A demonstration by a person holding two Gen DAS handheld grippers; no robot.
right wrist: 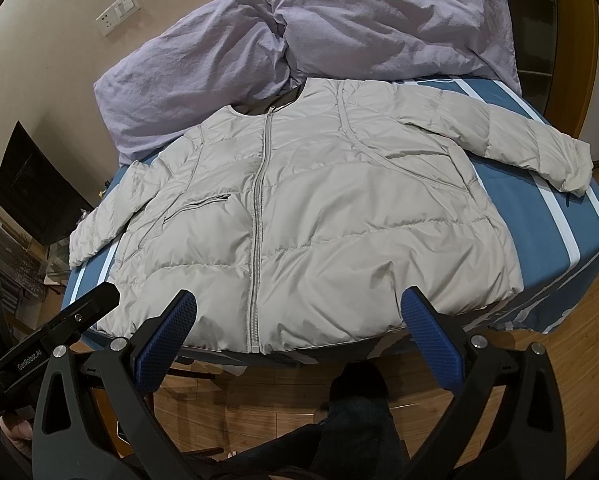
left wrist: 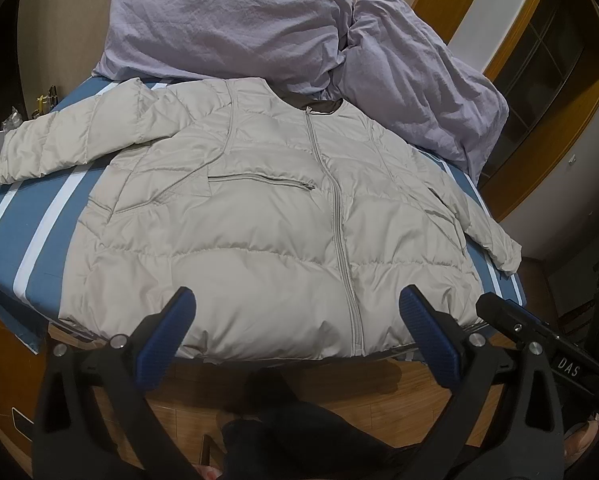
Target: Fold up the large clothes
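Observation:
A pale grey puffer jacket (left wrist: 259, 208) (right wrist: 307, 200) lies flat and zipped on a blue bed with white stripes (left wrist: 31, 216) (right wrist: 555, 216), front up, collar towards the far pillows. Both sleeves are spread out sideways; the hem reaches the bed's near edge. My left gripper (left wrist: 297, 312) hovers open just in front of the hem, blue pads (left wrist: 165, 340) wide apart with nothing between them. My right gripper (right wrist: 297, 312) is likewise open near the hem, empty. In each wrist view the other gripper's black finger shows at the side.
Two lilac pillows (left wrist: 227, 20) (right wrist: 379, 12) lie crumpled at the bed's head against the wall. Wooden floor (left wrist: 299, 392) lies below the bed's near edge, with the person's dark-clad legs (right wrist: 355, 420) on it. A dark screen (right wrist: 31, 184) stands left of the bed.

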